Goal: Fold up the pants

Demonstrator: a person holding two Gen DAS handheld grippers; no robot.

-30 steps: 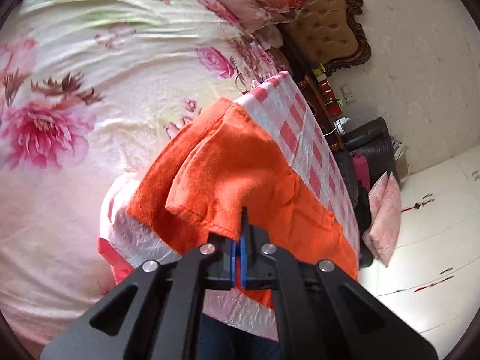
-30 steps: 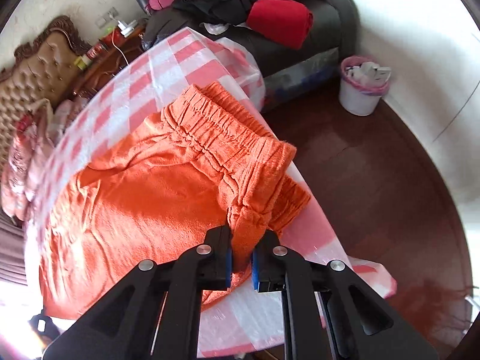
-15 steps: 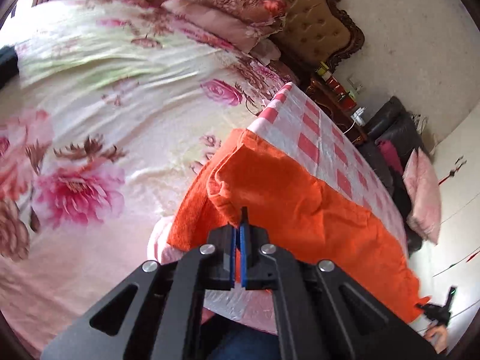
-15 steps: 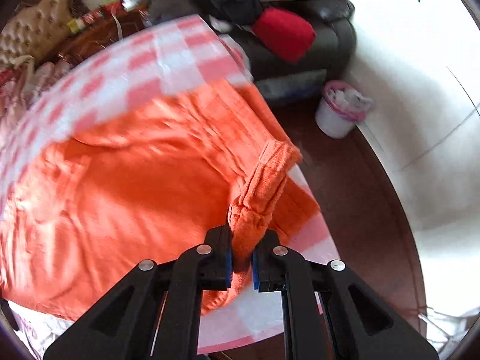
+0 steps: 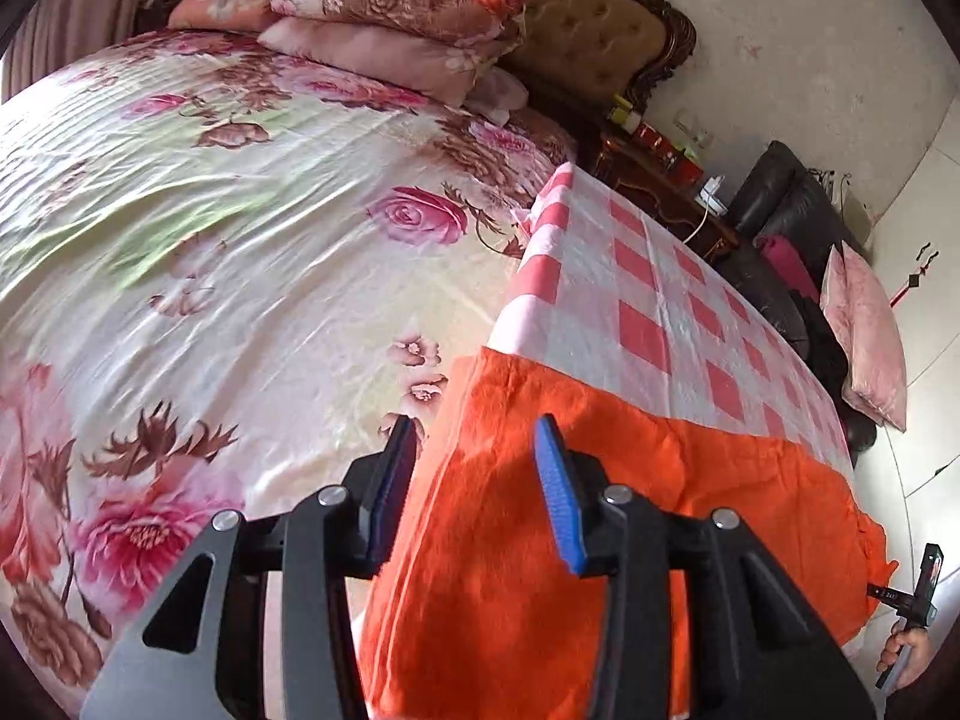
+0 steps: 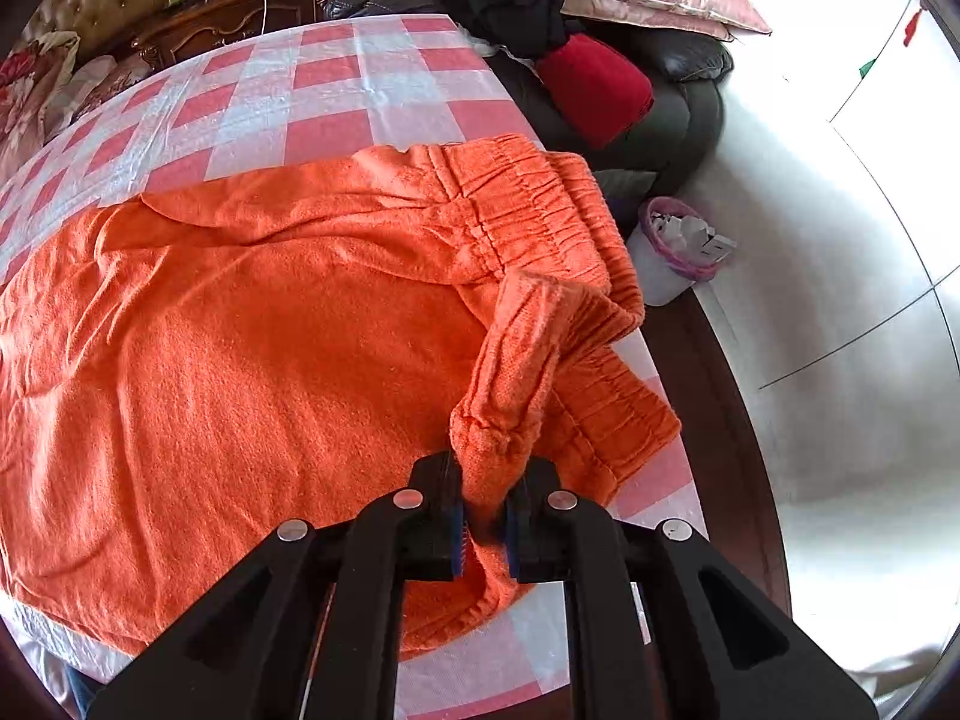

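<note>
1. Left wrist view: the left gripper [image 5: 477,483] hangs with its jaws spread wide and nothing between them, over the table's bed-side edge. The orange pants [image 5: 600,540] lie on the checked tablecloth [image 5: 648,294], filling the near part of the table, with their leg end draped over that edge. A flowered bed [image 5: 210,228] sits just beside the table.

2. Right wrist view: the right gripper [image 6: 483,525] is clamped on a bunched fold of the pants [image 6: 240,348] at the waistband [image 6: 528,204], near the table's floor-side corner. The lifted cloth stands up as a thick ridge above the flat layer.

3. Risk, as I judge it: with only one end held, pulling the waistband could drag the whole garment askew or off the edge, since the leg end already overhangs. The thick bunch could also slip out of the jaws or leave a lumpy crease.

4. Only the right view shows the waistband, the grip, a waste bin [image 6: 678,252] and the sofa [image 6: 672,78]. Only the left view shows the overhanging leg end and the bed.
</note>
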